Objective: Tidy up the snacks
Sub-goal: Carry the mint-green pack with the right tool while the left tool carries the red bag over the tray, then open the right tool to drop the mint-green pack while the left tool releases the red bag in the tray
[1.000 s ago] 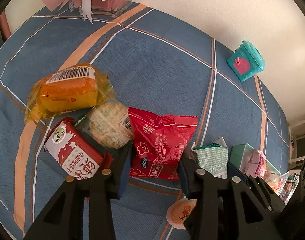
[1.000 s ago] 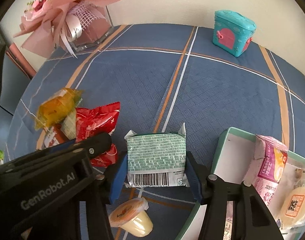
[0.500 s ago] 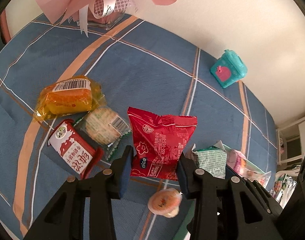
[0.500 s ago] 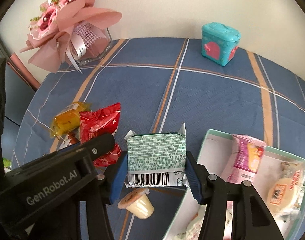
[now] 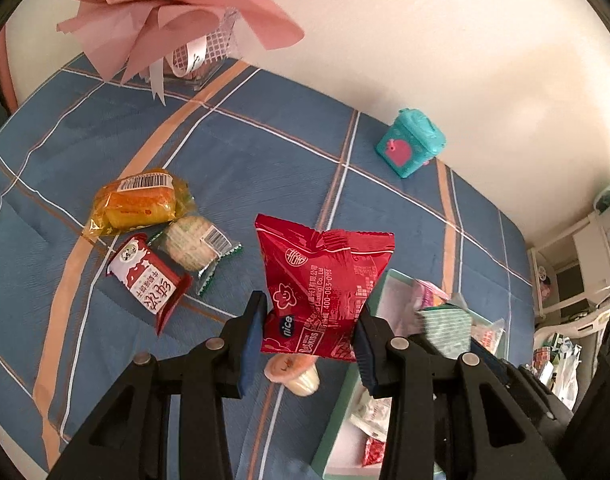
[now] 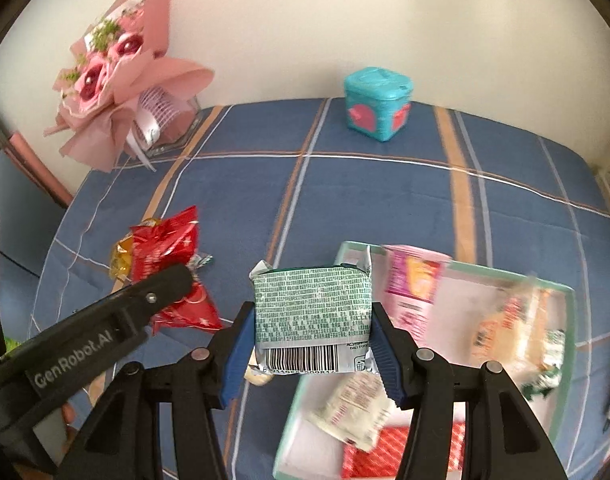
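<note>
My left gripper (image 5: 307, 338) is shut on a red snack bag (image 5: 323, 284) and holds it above the blue plaid tablecloth. My right gripper (image 6: 311, 340) is shut on a green-and-white snack packet (image 6: 311, 312), raised over the near left corner of the mint-green box (image 6: 563, 292). In the right wrist view the left gripper's arm and the red snack bag (image 6: 161, 252) show at the left. The box holds several snacks, among them a pink packet (image 6: 411, 286). A jelly cup (image 5: 295, 372) lies on the cloth below the red bag.
At the left lie an orange cake pack (image 5: 139, 206), a round green-wrapped biscuit (image 5: 191, 242) and a red-and-white candy pack (image 5: 149, 282). A pink bouquet in a glass vase (image 6: 121, 92) and a teal toy box (image 6: 377, 104) stand by the wall.
Both grippers rose from the table with their snacks held. The table looks farther away, and the mint-green box has come under the right gripper.
</note>
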